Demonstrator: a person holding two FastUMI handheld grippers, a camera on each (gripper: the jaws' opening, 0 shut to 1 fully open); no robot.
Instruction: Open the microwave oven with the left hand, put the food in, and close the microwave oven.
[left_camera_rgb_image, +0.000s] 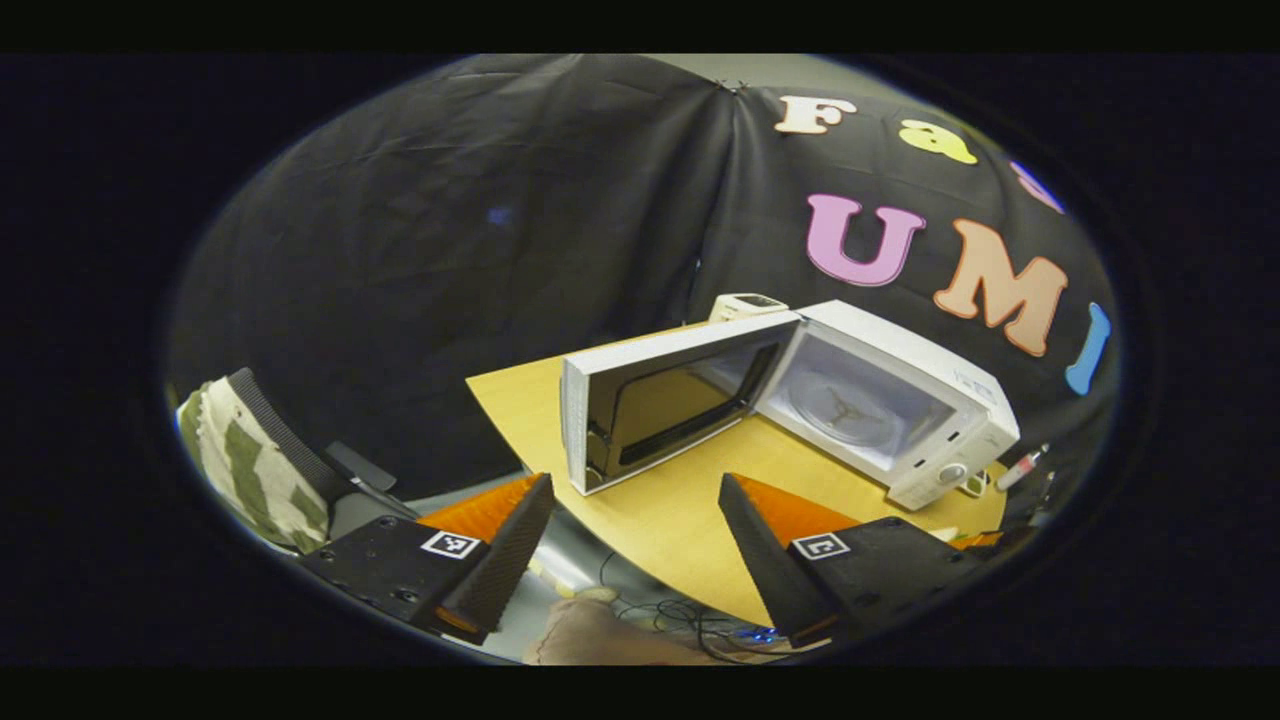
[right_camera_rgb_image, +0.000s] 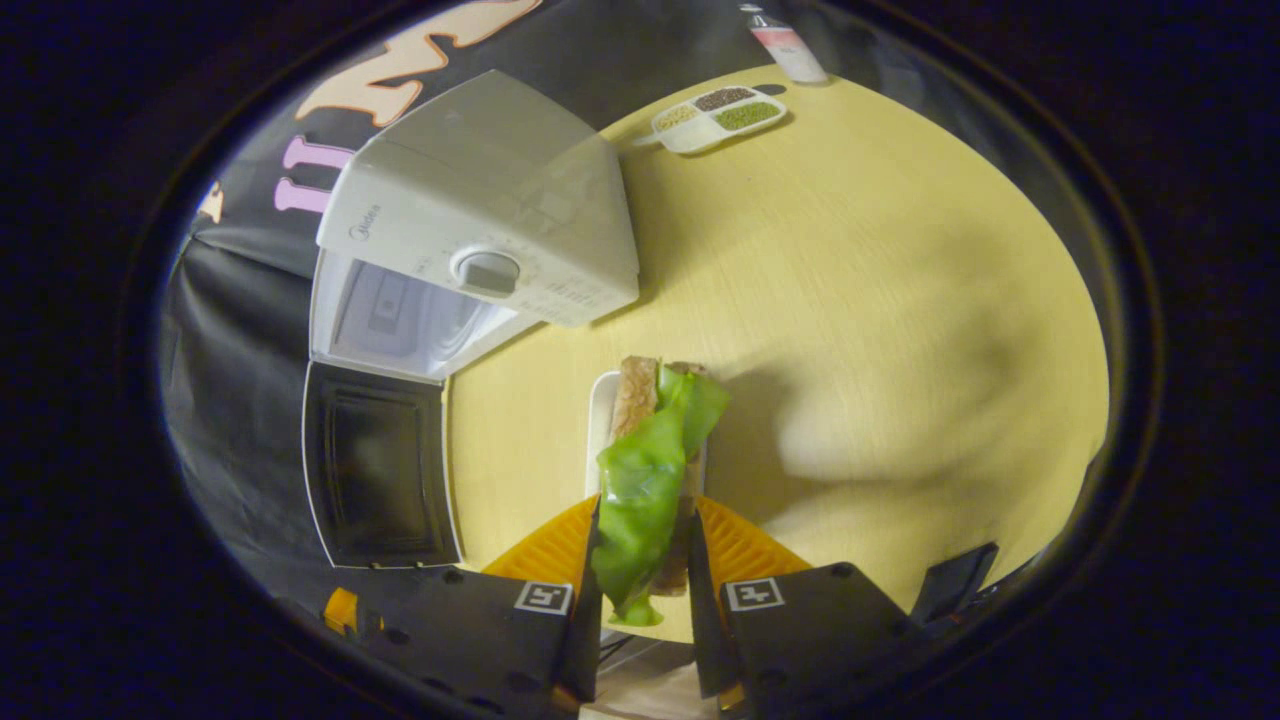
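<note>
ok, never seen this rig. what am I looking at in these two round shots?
No robot arm here: a person holds a two-finger gripper in each hand, with a fisheye camera on each. The left gripper view looks past the open left gripper at a white microwave on a wooden table, its door swung open and nothing visible inside. The right gripper view looks down over the right gripper, shut on a sandwich with green lettuce, over a white plate. Further back sit a divided tray of grains and a bottle.
</note>
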